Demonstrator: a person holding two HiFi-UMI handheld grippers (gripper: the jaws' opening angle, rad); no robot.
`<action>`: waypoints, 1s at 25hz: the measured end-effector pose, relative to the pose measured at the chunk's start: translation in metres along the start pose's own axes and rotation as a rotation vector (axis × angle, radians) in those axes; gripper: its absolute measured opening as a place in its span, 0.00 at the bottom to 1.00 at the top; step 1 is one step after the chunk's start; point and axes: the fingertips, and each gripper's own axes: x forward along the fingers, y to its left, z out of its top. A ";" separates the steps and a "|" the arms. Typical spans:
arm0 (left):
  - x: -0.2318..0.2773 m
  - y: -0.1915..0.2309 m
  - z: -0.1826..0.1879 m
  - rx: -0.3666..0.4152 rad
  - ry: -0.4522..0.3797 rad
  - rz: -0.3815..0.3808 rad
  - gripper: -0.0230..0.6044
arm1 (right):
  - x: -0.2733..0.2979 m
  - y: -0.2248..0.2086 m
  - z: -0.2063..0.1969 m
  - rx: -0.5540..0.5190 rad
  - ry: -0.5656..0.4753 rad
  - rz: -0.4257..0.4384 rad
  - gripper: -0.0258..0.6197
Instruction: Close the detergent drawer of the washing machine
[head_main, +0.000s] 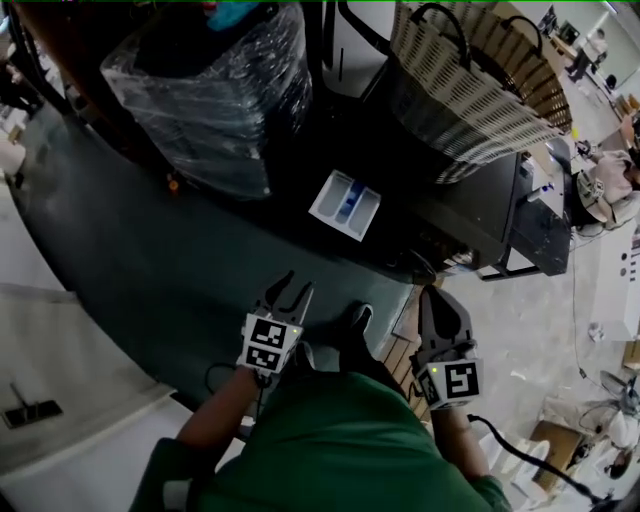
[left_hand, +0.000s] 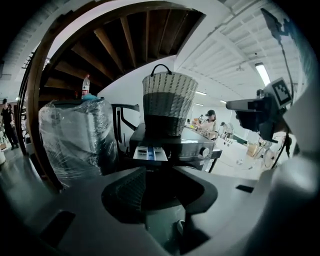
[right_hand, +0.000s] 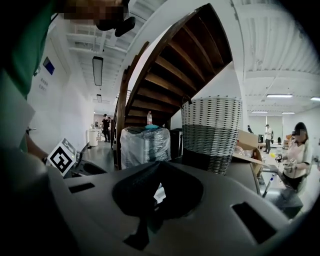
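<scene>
The dark washing machine (head_main: 478, 205) stands ahead with its white detergent drawer (head_main: 345, 205) pulled out; a blue compartment shows inside it. My left gripper (head_main: 296, 288) hangs short of the drawer, open with nothing between its fingers. In the left gripper view the drawer (left_hand: 150, 152) sits well beyond the parted jaws of the left gripper (left_hand: 160, 192). My right gripper (head_main: 442, 297) is lower right, beside the machine's front, its fingers together and empty. In the right gripper view only a sliver of the drawer (right_hand: 159, 192) shows past the right gripper (right_hand: 150, 210).
A wicker basket (head_main: 470, 90) stands on top of the machine. To the left of the machine stands a bulky plastic-wrapped object (head_main: 215, 95), under a wooden staircase (right_hand: 170, 70). My shoe (head_main: 357, 320) is on the dark floor between the grippers. People work at tables far right (left_hand: 209, 122).
</scene>
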 end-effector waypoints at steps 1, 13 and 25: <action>0.007 0.001 -0.002 -0.006 0.018 0.012 0.29 | 0.010 -0.004 0.001 0.011 -0.004 0.025 0.07; 0.087 0.016 0.016 -0.096 0.067 0.200 0.29 | 0.099 -0.066 0.015 0.016 -0.024 0.264 0.07; 0.152 0.021 -0.046 -0.053 0.210 0.147 0.29 | 0.134 -0.085 0.009 -0.004 0.078 0.191 0.07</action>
